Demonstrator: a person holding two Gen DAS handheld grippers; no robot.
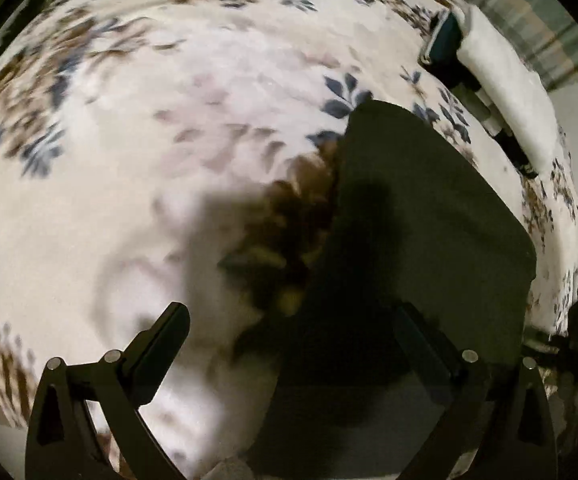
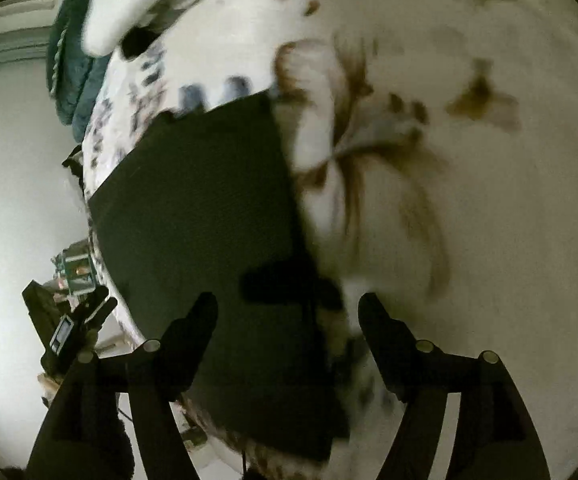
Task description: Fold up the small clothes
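dark folded cloth (image 1: 429, 220) flat on floral blanket (image 1: 169, 120); left tongs (image 1: 289, 320) and right tongs (image 2: 287, 308) both spread wide, gripping nothing.

Both tools are showing as matte black plastic: the left gripper (image 1: 289, 320) is presenting two angular, wedge-tipped fingers (image 1: 157, 354) hinged on curved arms with round silver pins along the bottom of the frame, and the right gripper (image 2: 287, 312) is showing the same silver-pinned build.
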